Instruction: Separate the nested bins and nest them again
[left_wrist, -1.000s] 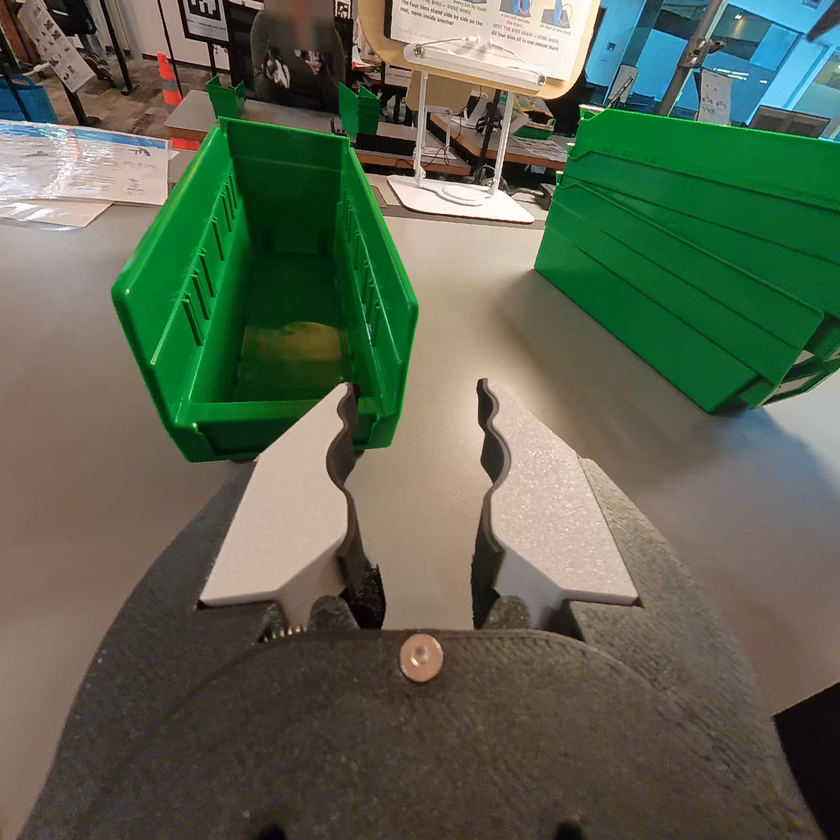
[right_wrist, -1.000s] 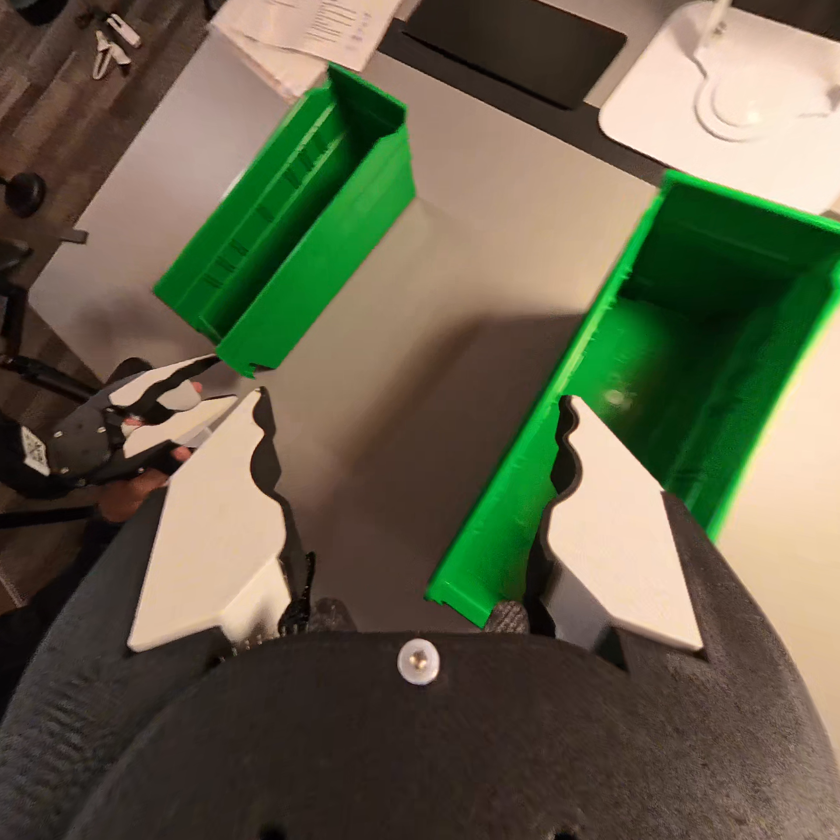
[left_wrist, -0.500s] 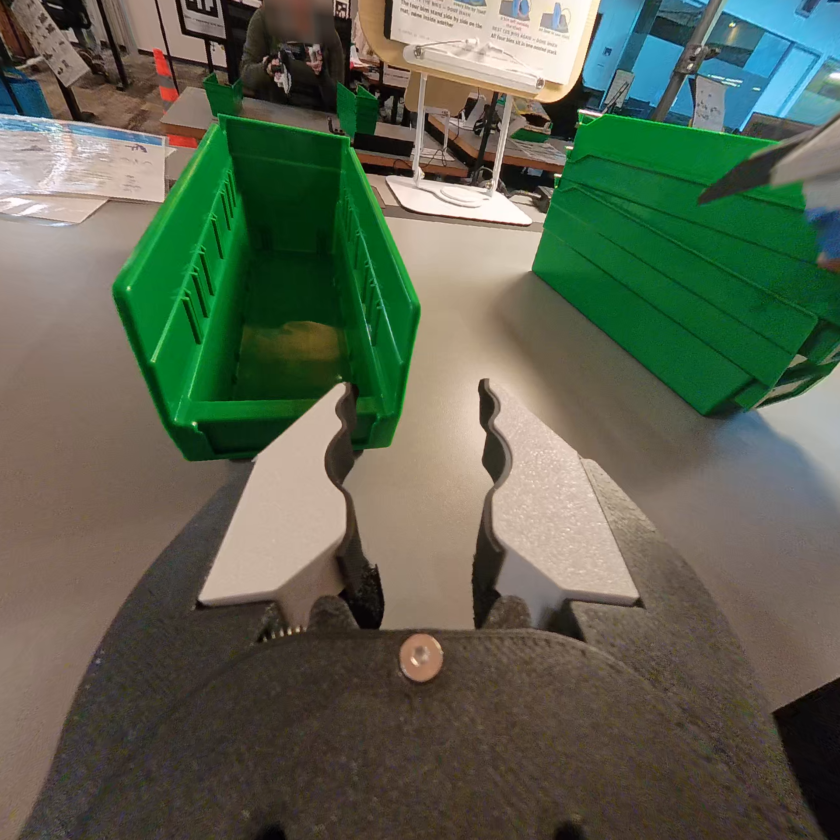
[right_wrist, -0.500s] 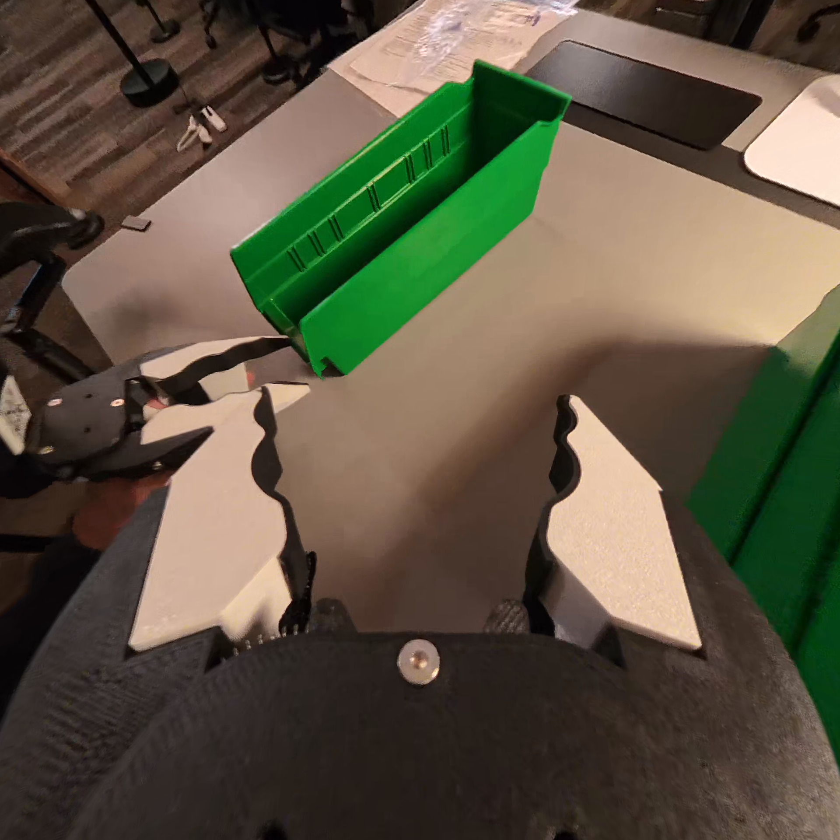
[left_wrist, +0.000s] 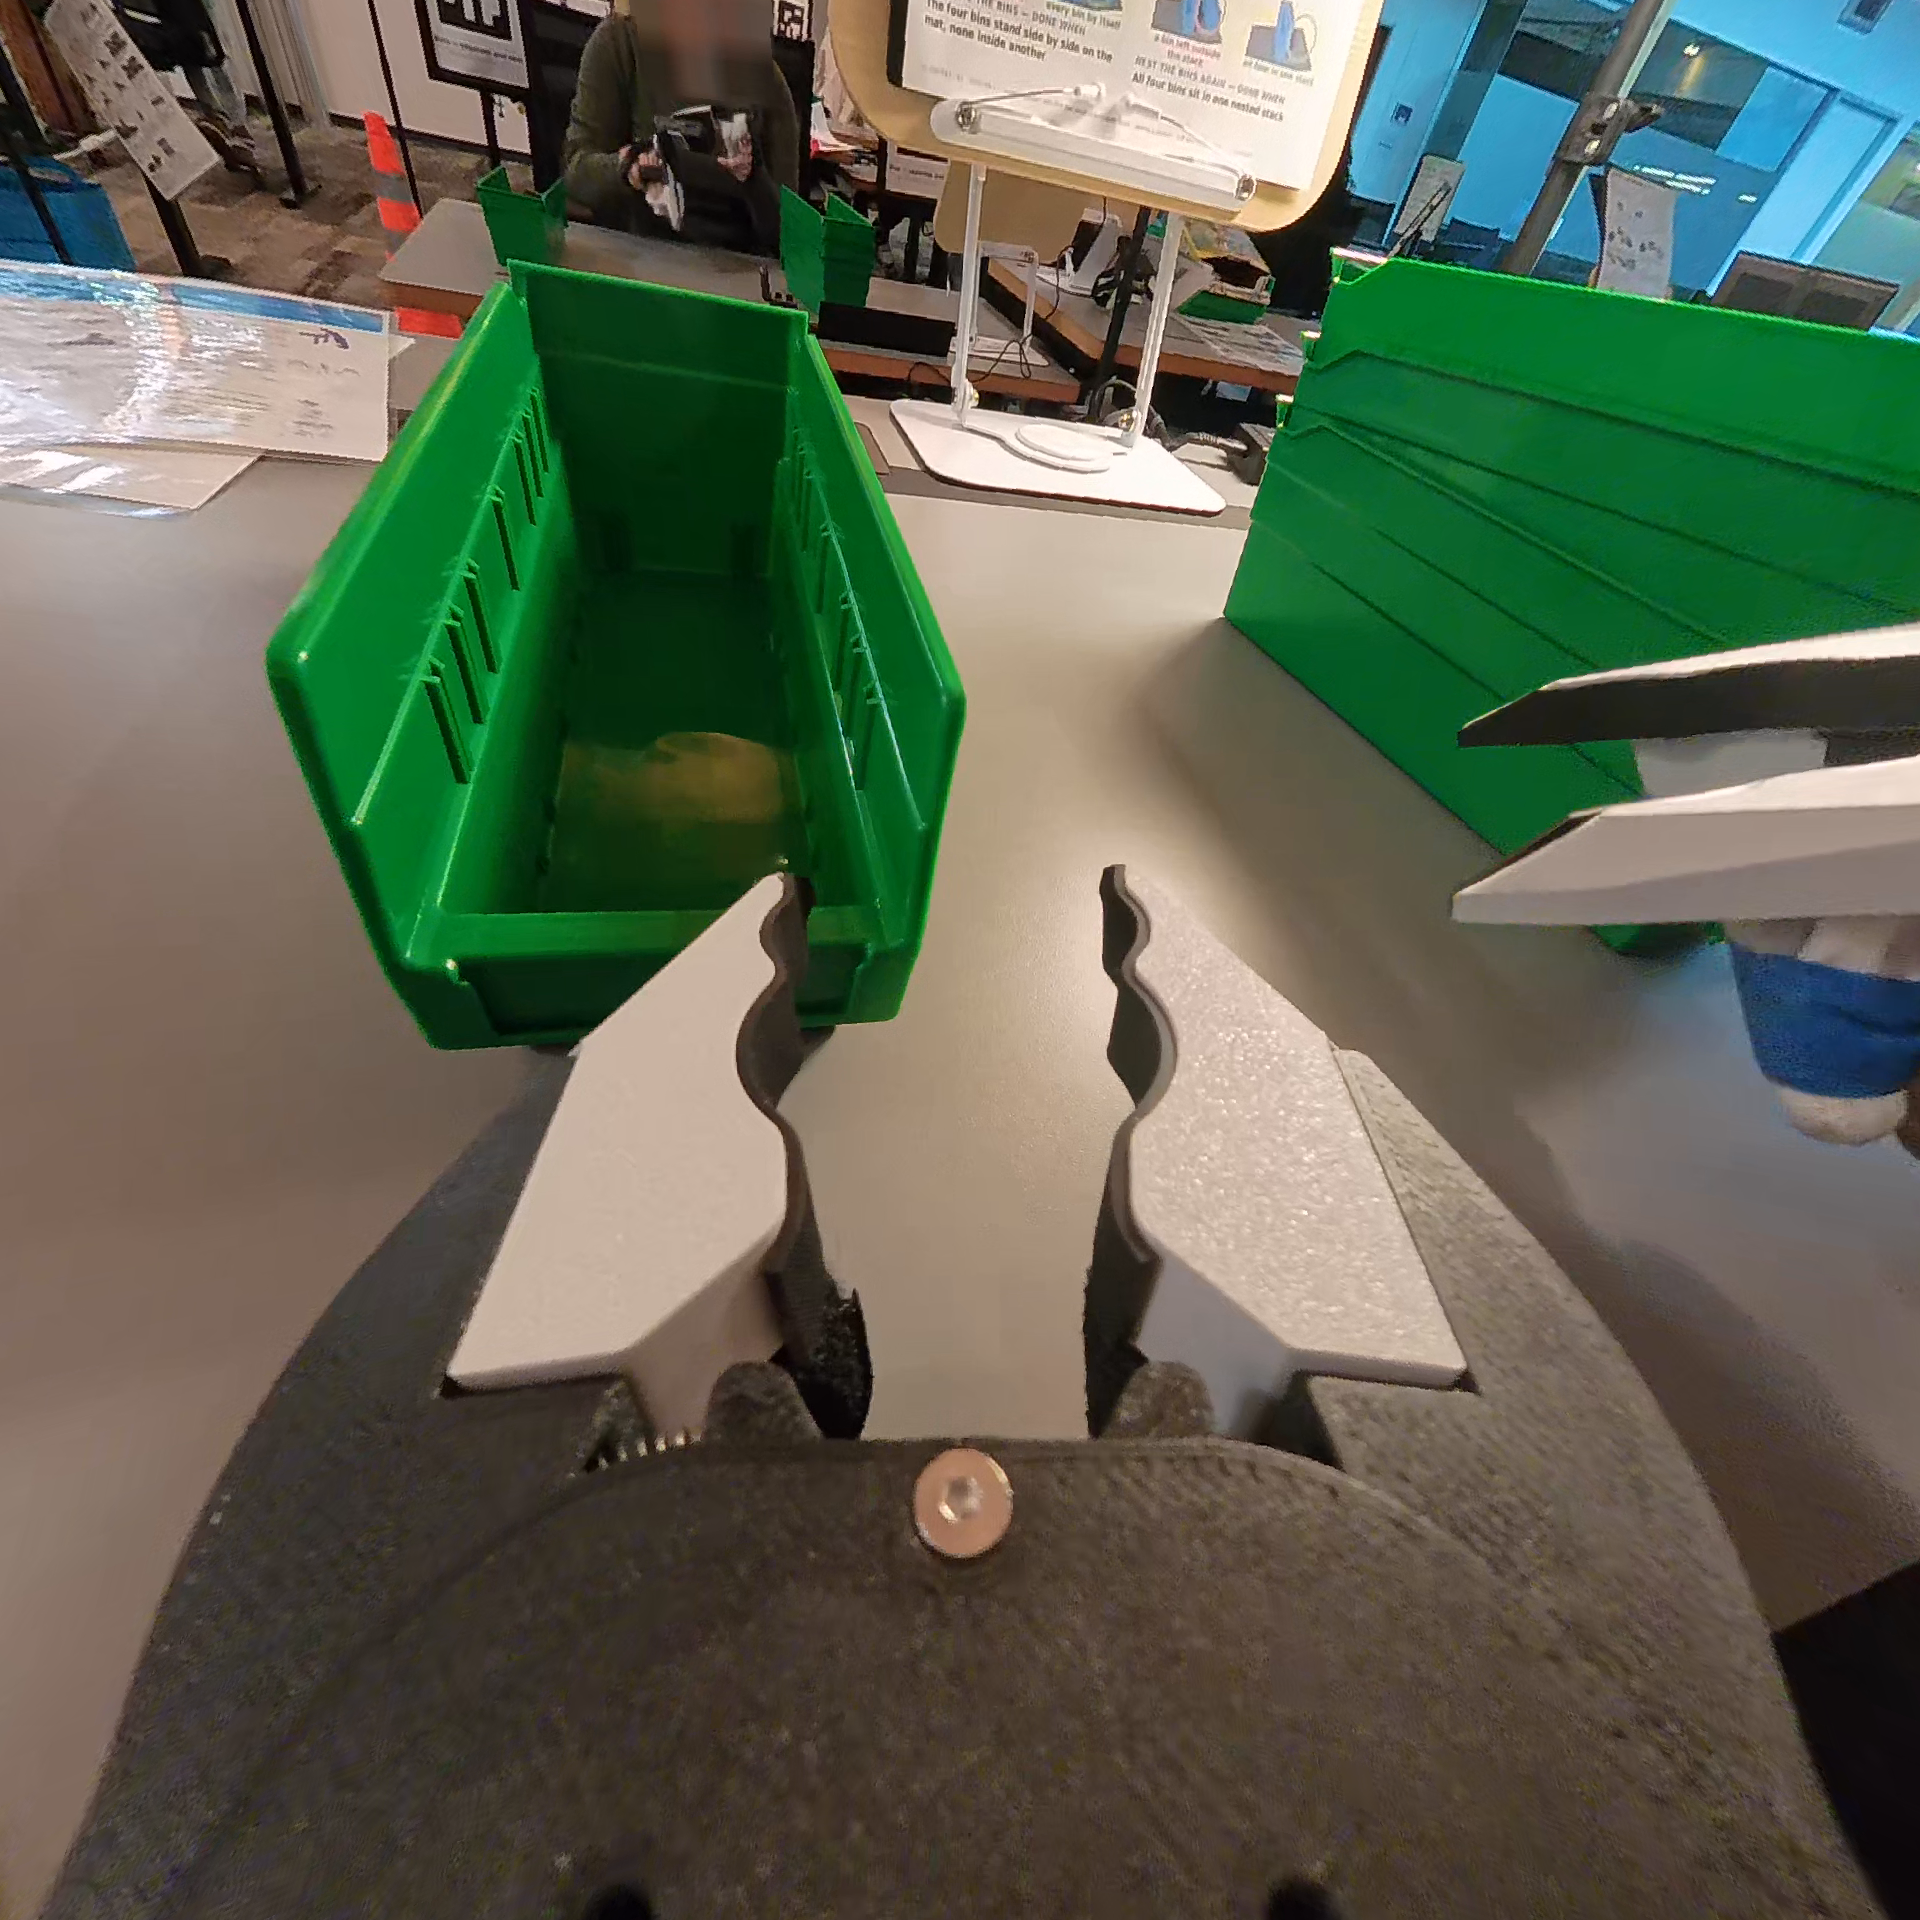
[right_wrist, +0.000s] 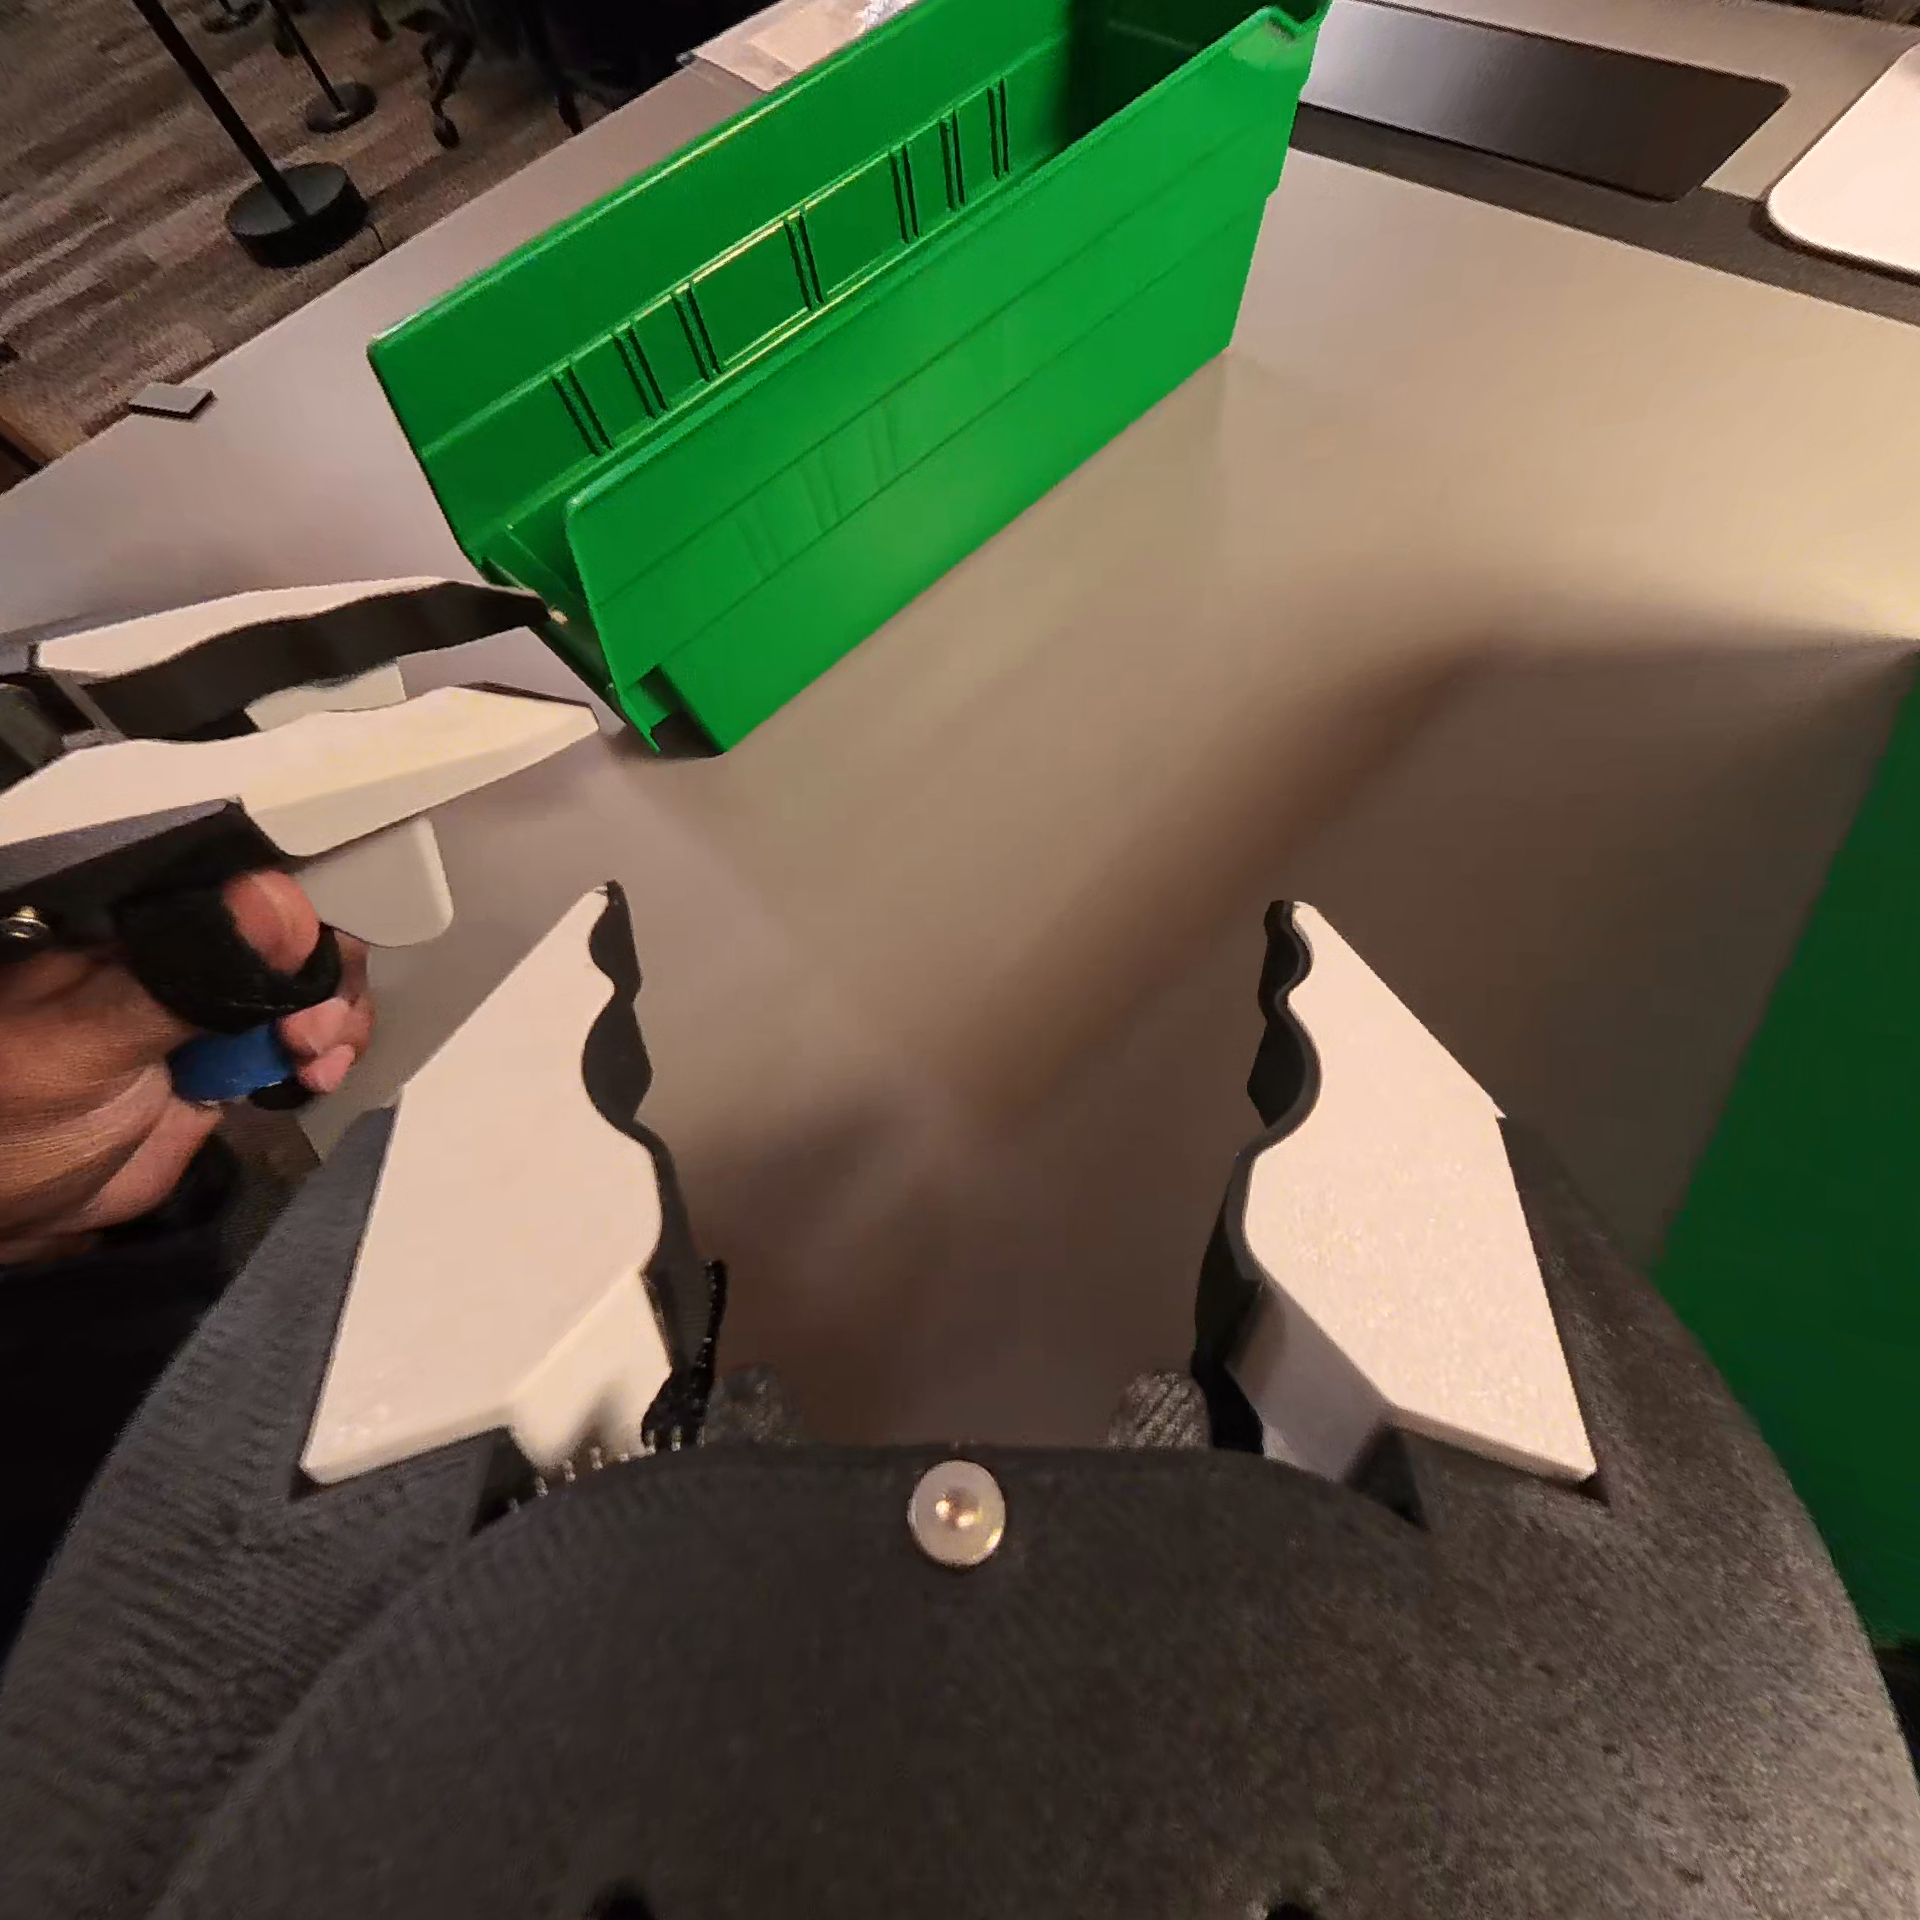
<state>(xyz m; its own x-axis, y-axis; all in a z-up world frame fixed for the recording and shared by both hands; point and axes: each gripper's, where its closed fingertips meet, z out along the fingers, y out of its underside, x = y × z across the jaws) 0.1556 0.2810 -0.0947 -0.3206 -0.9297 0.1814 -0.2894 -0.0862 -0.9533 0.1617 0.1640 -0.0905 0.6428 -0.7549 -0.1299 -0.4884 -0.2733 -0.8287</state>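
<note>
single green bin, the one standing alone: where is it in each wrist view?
Left wrist view: single green bin upper left, its open end just past the left tool.
Right wrist view: same bin top centre, seen from the side.
Shared landmark: nested stack, right in the left wrist view, right edge in the right wrist view.

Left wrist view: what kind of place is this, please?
Probably an indoor demonstration or workshop hall: grey worktables with green bins, an instruction board on a stand, and another table with bins behind.

Open grey surface (left_wrist: 1091, 665) between single green bin (left_wrist: 623, 665) and nested stack (left_wrist: 1558, 540); right gripper (left_wrist: 1475, 821) intruding from the right.
</note>
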